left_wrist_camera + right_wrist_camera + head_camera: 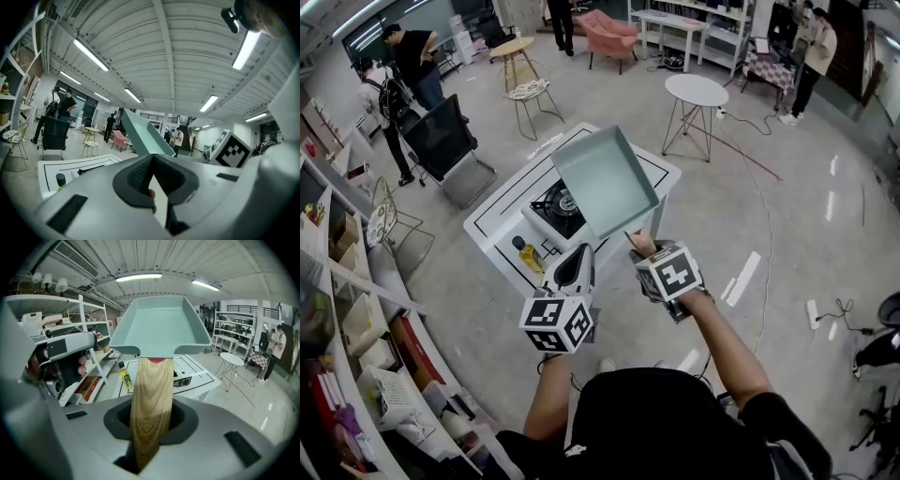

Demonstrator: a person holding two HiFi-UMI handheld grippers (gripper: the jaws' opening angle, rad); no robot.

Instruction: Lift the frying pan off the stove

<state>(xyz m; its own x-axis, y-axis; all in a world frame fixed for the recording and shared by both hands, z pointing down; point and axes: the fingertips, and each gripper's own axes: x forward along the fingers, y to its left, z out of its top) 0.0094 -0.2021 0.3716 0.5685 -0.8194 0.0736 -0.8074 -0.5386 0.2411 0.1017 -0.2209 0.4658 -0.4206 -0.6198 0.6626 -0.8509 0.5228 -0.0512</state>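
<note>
Head view, looking steeply down: the right gripper (642, 246) has its jaws clamped on the wooden handle (635, 241) of a square, pale teal frying pan (605, 178). The pan hangs in the air, tilted, above the stove (555, 211), which sits on a white table (502, 225). The pan looks clear of the burner, so the lift seems largely done. A yellow bottle (528, 253) stands on the table near the stove. The left gripper (577, 258) hovers beside the right one, carrying nothing.

Left gripper view: its jaws meet at the tips with nothing between them (probably idle, since one grip on the handle seems enough for this pan). The pan's underside slants across the background.

Right gripper view: the handle runs straight out between the narrowly parted jaws, which pinch it near its free end. The pan is therefore held out at the handle's far end, with the table below and beyond it.
</note>
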